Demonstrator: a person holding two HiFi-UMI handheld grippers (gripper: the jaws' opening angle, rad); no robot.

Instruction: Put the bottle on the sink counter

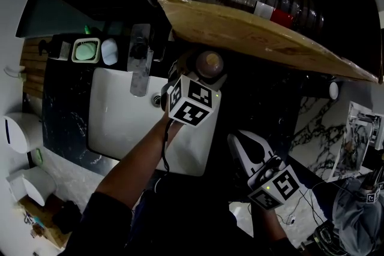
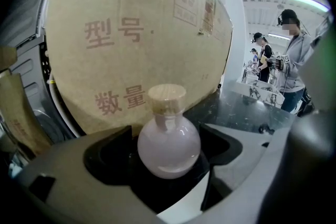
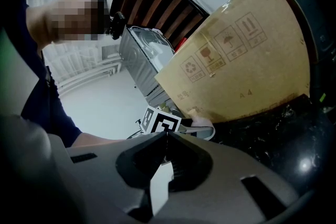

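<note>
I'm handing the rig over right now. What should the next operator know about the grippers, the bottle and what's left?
Left gripper: jaws closed on the round body of the bottle, upright, cap up.
Right gripper: jaws together, empty, held apart from the sink.
Bottle: over the black counter beside the sink, close in front of the cardboard box; whether its base rests on the counter cannot be told.
Done: bottle is at the counter.
Left: probably seat it, open the left jaws, back away.

The bottle (image 2: 169,152) sits gripped between our left tongs (image 2: 166,134), the box (image 2: 131,34) just behind it and the sink (image 1: 120,117) to their left. Our right tongs (image 3: 167,136) hang rightward, over the desk (image 1: 264,87).
</note>
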